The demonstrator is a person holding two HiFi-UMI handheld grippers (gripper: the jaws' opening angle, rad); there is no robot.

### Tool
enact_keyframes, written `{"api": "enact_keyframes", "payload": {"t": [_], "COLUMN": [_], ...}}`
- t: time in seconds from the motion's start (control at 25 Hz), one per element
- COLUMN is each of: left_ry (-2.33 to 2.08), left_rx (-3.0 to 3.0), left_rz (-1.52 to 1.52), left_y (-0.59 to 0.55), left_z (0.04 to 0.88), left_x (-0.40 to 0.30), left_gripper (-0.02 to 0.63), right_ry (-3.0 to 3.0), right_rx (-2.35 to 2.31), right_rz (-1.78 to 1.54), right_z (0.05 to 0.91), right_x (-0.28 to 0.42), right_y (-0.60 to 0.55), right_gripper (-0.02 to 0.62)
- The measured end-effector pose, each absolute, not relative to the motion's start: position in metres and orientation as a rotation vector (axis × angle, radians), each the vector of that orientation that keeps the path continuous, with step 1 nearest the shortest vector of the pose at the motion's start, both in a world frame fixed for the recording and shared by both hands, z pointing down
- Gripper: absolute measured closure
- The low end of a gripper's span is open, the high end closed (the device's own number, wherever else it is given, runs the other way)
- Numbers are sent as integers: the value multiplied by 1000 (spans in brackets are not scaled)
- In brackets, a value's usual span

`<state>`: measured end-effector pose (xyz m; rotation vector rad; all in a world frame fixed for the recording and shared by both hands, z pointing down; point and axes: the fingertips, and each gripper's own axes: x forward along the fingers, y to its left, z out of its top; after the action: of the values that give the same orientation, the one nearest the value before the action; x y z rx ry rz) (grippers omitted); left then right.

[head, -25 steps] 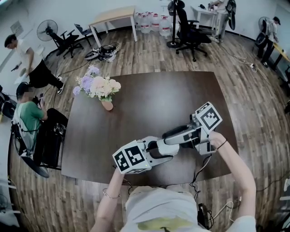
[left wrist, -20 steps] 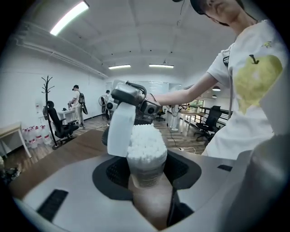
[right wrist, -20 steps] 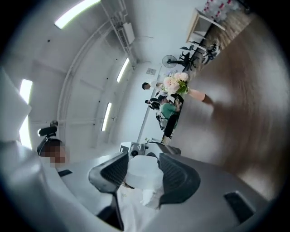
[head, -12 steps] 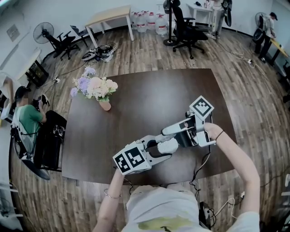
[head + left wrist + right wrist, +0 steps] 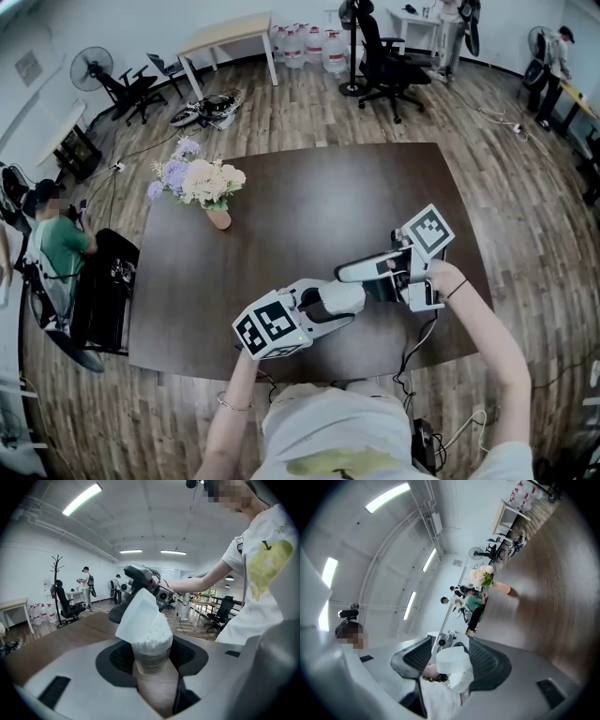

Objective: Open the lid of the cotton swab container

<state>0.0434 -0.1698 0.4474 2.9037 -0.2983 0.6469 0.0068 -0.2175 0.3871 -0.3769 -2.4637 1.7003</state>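
While left gripper clamps the one cotton swab container, right gripper, pinching its one lid, has tilted slightly since.

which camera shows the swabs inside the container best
The left gripper view: the container stands close between the jaws, with the white swabs heaped at its mouth under the raised lid. The right gripper view shows mostly the lid, with a little white below it. The head view shows no swabs.
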Motion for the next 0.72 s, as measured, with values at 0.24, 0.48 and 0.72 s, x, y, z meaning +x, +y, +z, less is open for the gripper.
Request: {"api": "enact_keyframes", "payload": {"t": [0.24, 0.48, 0.72], "left_ry": [-442, -706, -956], "left_rx": [2839, 2755, 2683], "left_rz": [595, 551, 487], "left_y": [-179, -203, -220], "left_z": [449, 450, 441], "left_x": [30, 10, -9], "left_gripper": [397, 397, 396], "right_ry": [-2675, -2888, -3012], "right_rx": [-131, 199, 515], "right_rz": [1558, 1216, 990], "right_z": [378, 378, 376], "right_x": [18, 37, 53], "right_y": [-237, -255, -259], "right_gripper": [359, 455, 549]}}
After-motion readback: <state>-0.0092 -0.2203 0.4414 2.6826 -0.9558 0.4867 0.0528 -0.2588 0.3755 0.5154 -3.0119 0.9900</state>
